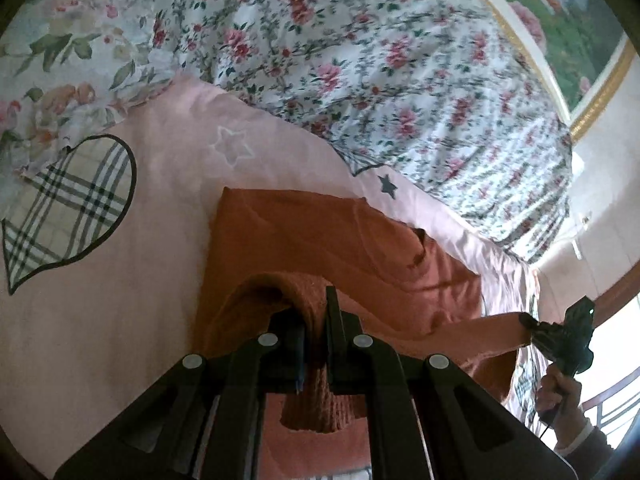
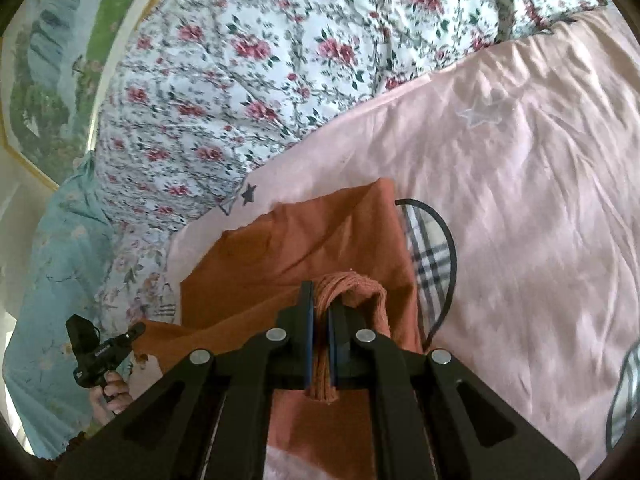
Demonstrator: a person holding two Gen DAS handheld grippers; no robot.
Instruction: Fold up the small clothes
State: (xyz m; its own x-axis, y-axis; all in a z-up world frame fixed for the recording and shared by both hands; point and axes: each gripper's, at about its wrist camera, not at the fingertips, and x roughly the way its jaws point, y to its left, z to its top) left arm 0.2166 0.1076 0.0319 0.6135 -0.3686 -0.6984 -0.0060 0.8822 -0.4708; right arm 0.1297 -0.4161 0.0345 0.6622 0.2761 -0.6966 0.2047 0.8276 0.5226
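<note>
- Rust-orange garment [image 1: 320, 240] — lies on the pink bedsheet [image 1: 160, 280], near edge lifted between both tongs; its long axis runs side to side across the bed.
- Left gripper [image 1: 316, 320]: jaws pinched on a ribbed edge.
- Right gripper [image 2: 320, 320]: jaws pressed on the opposite ribbed edge.
- Floral duvet [image 1: 360, 60] — heaped beyond; plaid heart patch [image 1: 68, 208] beside the garment.
</note>
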